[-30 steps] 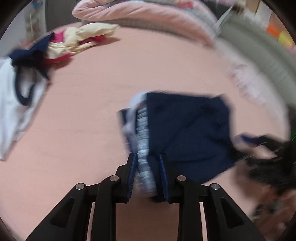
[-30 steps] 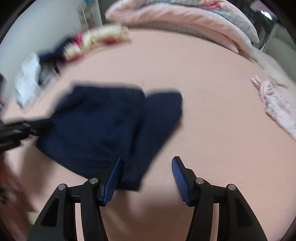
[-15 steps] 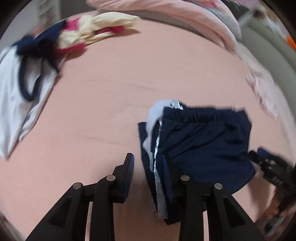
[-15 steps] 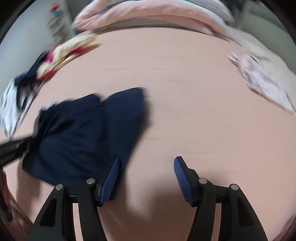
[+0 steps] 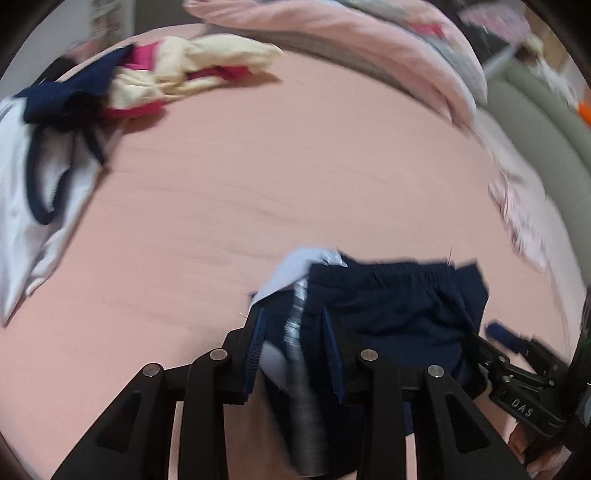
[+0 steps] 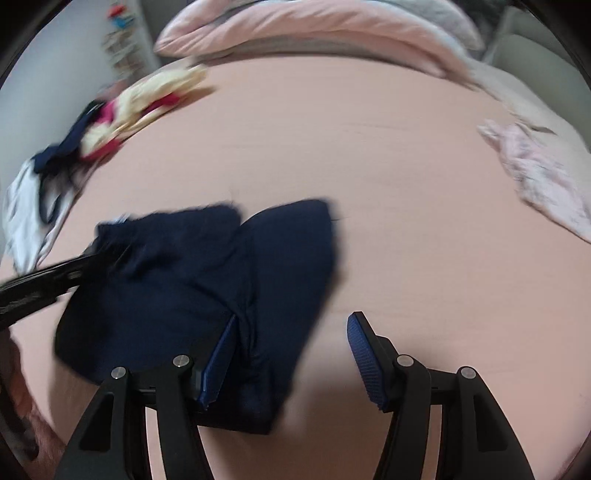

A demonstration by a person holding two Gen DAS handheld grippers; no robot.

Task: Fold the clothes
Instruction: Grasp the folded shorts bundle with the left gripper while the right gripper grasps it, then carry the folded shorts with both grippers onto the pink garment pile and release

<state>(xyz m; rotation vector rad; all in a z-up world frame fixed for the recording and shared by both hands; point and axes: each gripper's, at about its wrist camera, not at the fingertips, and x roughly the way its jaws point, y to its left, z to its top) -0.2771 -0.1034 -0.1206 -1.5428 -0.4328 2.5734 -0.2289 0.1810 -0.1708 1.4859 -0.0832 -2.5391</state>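
Navy knit fabric — the shorts (image 6: 192, 288) lie on the pink bed sheet (image 6: 369, 184), low and left of centre in the right wrist view, low and right of centre in the left wrist view. Cloth looks soft and matte, with a gathered elastic waistband (image 5: 402, 273) along the far edge and a pale lining or pocket piece (image 5: 295, 266) turned out at one corner. A silvery-grey side stripe (image 5: 295, 321) runs down the near edge; blur hides its texture.

Left gripper (image 5: 293, 354): jaws narrow, ribbed blue pads on either side of the stripe and the navy fold. Whether the pads press the cloth or only flank it I cannot tell from the blurred frame.

Right gripper (image 6: 291, 354): jaws wide apart. Its left pad touches or overlaps the shorts' near leg, its right pad stands over bare sheet — nothing is pinched.

Sheet is smooth, with faint creases. No containers appear; the loose garments sit straight on the bed. At far left: a white garment with navy trim (image 5: 33, 192), then a crumpled heap of cream, magenta and navy cloth (image 5: 177, 77). At right, a pale pink patterned garment (image 6: 535, 173) lies flat, well apart from the shorts. Along the far edge lies a rolled pink and grey quilt (image 6: 314, 33), thick and padded. A fingertip of the person's hand (image 5: 517, 443) shows beside the right gripper's black frame.
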